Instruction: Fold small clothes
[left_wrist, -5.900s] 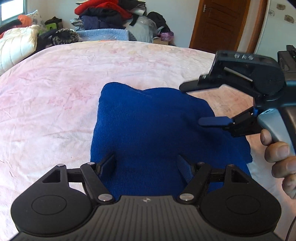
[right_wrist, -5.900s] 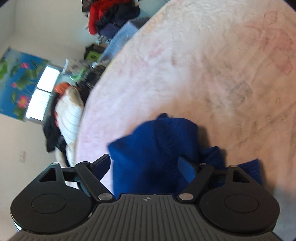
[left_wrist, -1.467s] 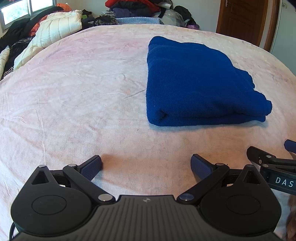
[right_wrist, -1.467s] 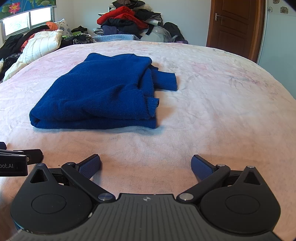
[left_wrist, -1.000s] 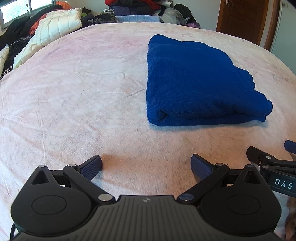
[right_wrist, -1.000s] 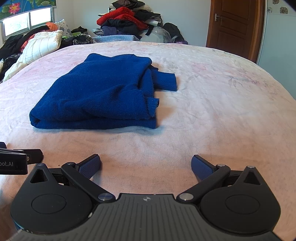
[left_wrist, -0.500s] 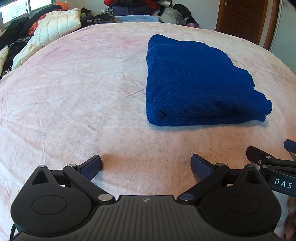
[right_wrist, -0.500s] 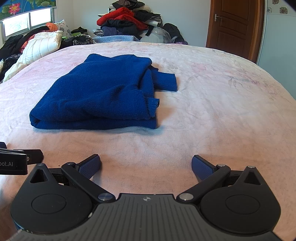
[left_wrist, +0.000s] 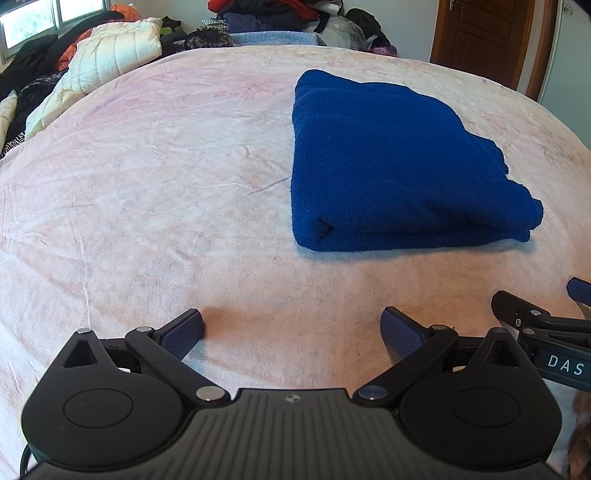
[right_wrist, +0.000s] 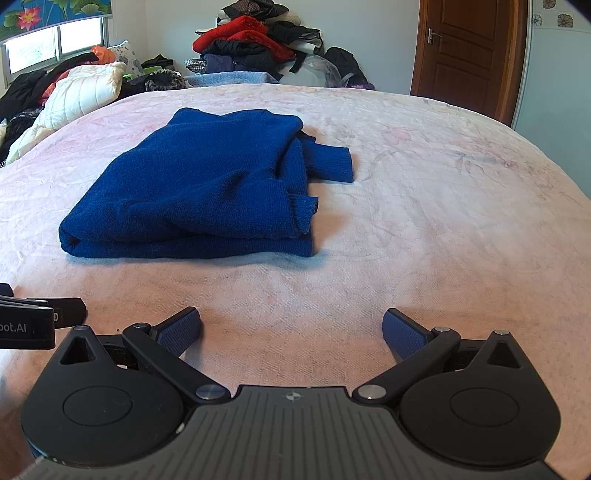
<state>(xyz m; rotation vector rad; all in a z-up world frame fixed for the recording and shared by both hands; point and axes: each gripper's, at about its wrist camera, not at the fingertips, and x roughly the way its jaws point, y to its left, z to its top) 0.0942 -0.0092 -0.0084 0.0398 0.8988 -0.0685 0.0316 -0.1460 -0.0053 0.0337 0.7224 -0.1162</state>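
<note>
The left gripper (left_wrist: 291, 330) and right gripper (right_wrist: 291, 330) are held side by side, both spread wide and empty, low over the pink bed (left_wrist: 147, 184). The blue sweater (right_wrist: 199, 192) is seen folded into a thick rectangle, at two o'clock from the left gripper, eleven o'clock from the right. One cuff (right_wrist: 332, 162) is left protruding. Folding is judged nearly finished. Bare bedding is seen all around it.
</note>
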